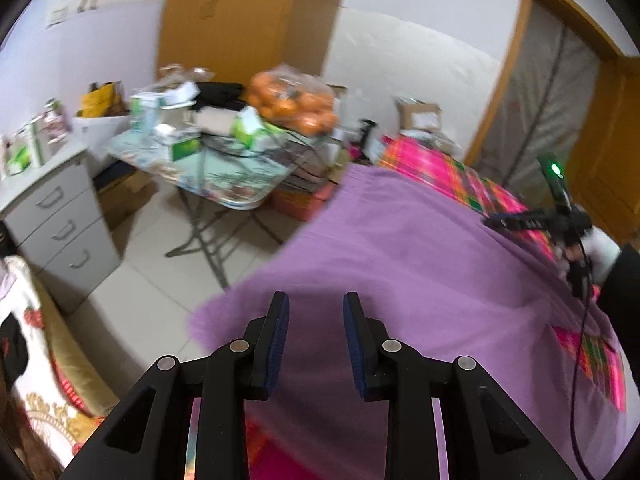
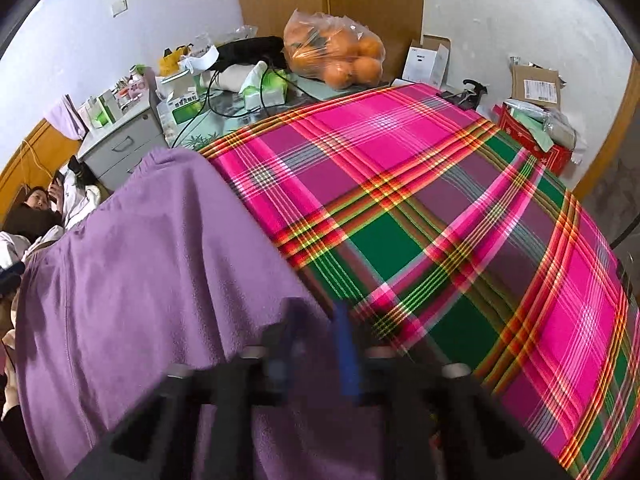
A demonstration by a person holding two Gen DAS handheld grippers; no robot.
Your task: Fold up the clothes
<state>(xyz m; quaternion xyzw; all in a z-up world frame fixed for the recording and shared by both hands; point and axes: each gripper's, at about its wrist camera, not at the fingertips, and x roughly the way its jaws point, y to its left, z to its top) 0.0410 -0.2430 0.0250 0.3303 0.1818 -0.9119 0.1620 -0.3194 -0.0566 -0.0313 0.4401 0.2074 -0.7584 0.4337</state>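
The purple garment lies spread over the plaid cloth on the worktop. The left claw hangs above its near edge, pads apart, gripping nothing. The right claw is blurred but looks pinched together on nothing clear. The fold seems barely begun; next, each claw needs an edge to lift.

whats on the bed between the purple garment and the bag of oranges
In the right wrist view, only the pink plaid sheet spans from the purple garment to the bag of oranges.
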